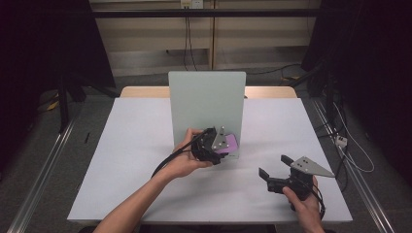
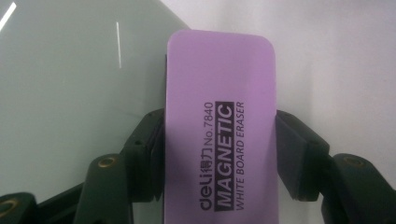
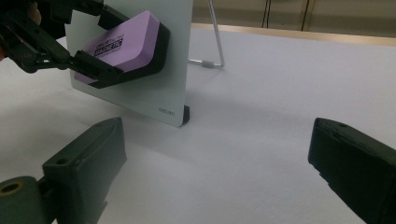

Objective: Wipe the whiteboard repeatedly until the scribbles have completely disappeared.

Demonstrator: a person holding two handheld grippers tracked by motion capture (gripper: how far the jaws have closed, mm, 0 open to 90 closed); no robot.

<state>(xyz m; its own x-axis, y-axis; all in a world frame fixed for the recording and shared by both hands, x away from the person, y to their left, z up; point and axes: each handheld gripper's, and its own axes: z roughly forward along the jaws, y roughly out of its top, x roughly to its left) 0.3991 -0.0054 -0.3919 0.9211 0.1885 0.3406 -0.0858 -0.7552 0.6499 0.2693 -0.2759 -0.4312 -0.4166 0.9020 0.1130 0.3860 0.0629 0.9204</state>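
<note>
The left gripper is clamped across the purple eraser, whose long axis runs toward 12 o'clock from the jaws against the lower right of the standing whiteboard, while the right gripper, jaws apart, waits at about 4 o'clock from it, well apart.

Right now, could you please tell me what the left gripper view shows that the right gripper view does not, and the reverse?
Left gripper view alone: the eraser's whole printed label, reading deli No.7840 Magnetic White Board Eraser, seen head-on. Right gripper view alone: the board's foot and wire stand, the table, and the right gripper with its jaws open and nothing between them. Both: the purple eraser clamped by the left gripper against the board.
</note>
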